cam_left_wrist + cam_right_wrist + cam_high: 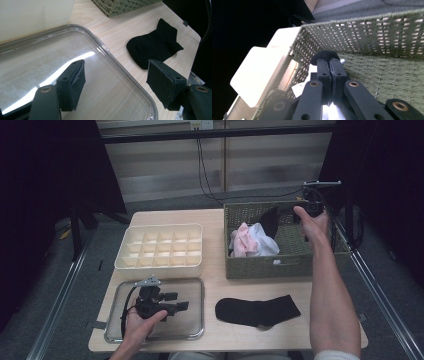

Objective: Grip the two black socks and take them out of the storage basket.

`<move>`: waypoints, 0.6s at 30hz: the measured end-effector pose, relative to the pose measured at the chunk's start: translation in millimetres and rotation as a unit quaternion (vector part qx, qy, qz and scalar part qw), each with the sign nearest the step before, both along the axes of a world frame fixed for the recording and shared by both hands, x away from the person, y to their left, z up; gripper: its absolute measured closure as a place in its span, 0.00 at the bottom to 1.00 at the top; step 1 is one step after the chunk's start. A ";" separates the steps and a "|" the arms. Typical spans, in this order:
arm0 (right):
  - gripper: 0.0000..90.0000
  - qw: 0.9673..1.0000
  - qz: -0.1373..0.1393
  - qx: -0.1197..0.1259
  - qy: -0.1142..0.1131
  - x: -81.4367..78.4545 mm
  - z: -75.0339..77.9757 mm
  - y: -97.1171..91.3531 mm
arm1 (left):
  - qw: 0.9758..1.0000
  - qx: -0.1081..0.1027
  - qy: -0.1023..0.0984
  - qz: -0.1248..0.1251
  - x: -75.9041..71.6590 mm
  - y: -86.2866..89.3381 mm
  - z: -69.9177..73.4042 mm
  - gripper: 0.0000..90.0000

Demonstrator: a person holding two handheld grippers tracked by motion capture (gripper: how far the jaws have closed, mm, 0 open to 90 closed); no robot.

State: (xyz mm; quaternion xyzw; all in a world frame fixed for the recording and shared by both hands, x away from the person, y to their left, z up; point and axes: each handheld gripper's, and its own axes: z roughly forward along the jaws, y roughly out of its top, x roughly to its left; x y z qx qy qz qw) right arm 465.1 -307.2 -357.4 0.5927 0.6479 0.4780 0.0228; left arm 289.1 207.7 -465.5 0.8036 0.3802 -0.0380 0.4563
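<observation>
- The right tool is held above the woven basket, its jaws pressed together on a black sock that hangs from them over the pile of pink and white clothes.
- In the right gripper view the sock is seen pinched only by a thin edge at the jaw tips, so it could slip free and drop back into the basket if the tool is swung quickly.
- The hanging end could snag on the clothes or on the basket rim, and another garment could be dragged out with it.
- A second black sock lies flat on the tabletop, in front of the basket; if the pinched one is set down carelessly, the pair could be left mismatched or bunched.
- The left tool is held over the clear tray with its jaws spread and nothing between them; it could knock the tray if it is lowered.
- The white divided box stands behind the tray, untouched.
</observation>
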 end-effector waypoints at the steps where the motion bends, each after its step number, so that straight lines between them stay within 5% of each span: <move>1: 0.98 1.000 0.001 0.003 -0.007 -2.4 3.6 -1.3 | 1.000 -0.001 0.001 0.003 0.3 -0.1 -0.3 0.34; 8: 0.98 0.999 -0.004 0.017 -0.043 -15.2 26.7 -6.7 | 1.000 -0.002 0.003 0.007 2.2 -0.9 -1.2 0.34; 18: 0.98 0.997 0.008 0.020 -0.074 -12.0 56.7 5.2 | 1.000 -0.003 0.002 0.007 2.7 0.6 -0.7 0.34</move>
